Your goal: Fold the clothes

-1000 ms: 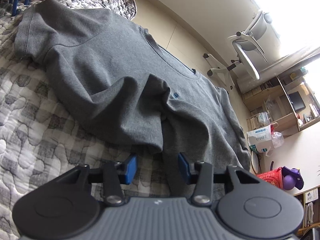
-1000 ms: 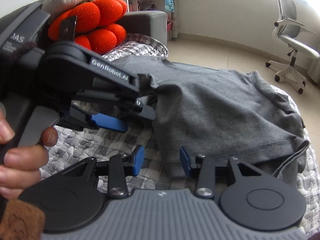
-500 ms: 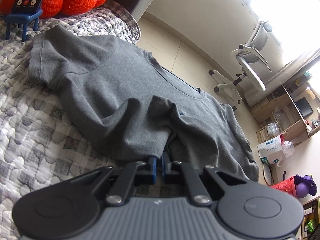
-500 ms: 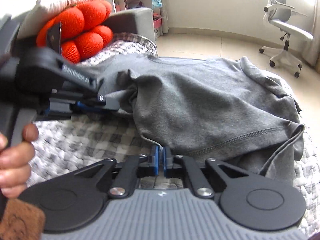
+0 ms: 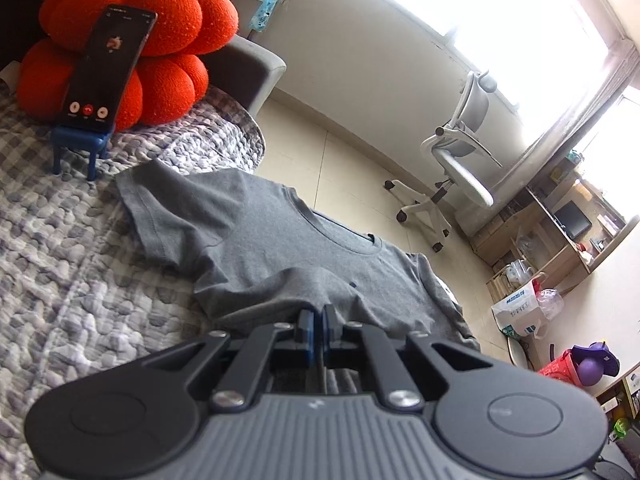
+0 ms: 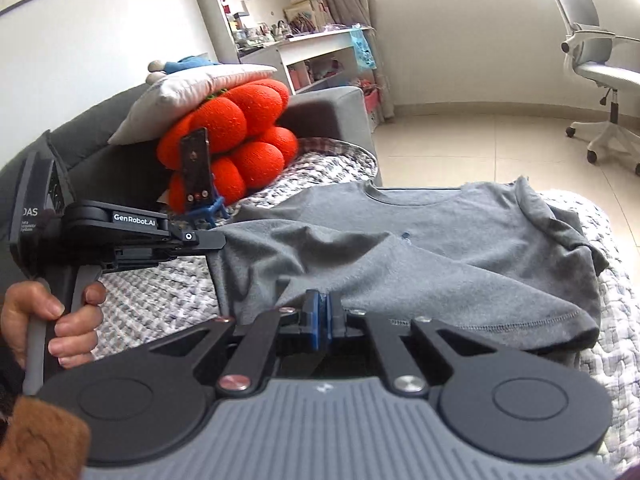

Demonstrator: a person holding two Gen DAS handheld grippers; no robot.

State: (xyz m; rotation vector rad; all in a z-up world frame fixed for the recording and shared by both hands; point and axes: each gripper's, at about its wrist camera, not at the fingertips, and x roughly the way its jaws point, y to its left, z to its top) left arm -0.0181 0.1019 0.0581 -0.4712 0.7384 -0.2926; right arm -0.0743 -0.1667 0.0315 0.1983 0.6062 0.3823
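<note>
Blue pads of left gripper (image 5: 314, 326) pinching grey T-shirt (image 5: 280, 256) hem, jaws closed tight on cloth. Right gripper (image 6: 320, 316) also squeezing hem, closed on cloth. Shirt lying on checked quilt (image 5: 60, 248), bottom edge lifting. Phone (image 5: 108, 68) leaning on orange pumpkin cushion (image 5: 168, 60). White office chair (image 5: 452, 160) standing on floor.

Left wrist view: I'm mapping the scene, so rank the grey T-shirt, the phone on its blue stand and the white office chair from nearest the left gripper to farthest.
1. Grey T-shirt, pinched in the left gripper.
2. Black phone on its blue stand, far left on the quilt.
3. White office chair, upper right on the floor; its order against the phone is uncertain.
</note>
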